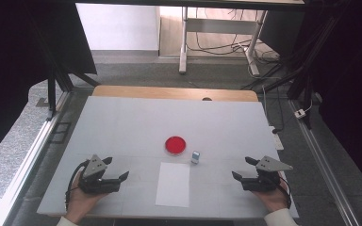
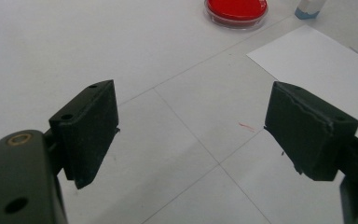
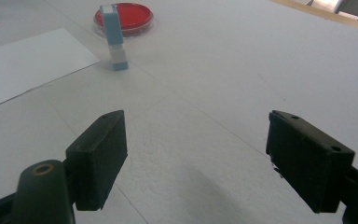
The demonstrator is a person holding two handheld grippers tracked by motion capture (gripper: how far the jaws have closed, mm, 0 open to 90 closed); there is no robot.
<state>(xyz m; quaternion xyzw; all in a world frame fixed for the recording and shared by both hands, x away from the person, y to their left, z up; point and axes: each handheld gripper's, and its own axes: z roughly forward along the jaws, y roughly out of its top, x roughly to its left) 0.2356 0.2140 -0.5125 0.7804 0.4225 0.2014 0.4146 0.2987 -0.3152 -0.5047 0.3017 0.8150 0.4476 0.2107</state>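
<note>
1. Nearest: left gripper [image 1: 115,169] and right gripper [image 1: 242,168], resting at the near edge of the white table [image 1: 122,122], jaws spread wide, nothing held.
2. Between them: flat white paper sheet [image 1: 173,184], bare.
3. Farther: round red-filled clear dish [image 1: 175,145]; just right of it, small upright blue-and-white block [image 1: 195,157].
4. Nothing touched or moved; judged unstarted, all work left.

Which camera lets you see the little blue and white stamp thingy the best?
The right gripper view: the small blue-and-white block stands upright there, whole and sharp, in front of the red dish. The high view shows it as a tiny speck beside the white paper. The left gripper view catches just its bottom end at the top edge.
</note>
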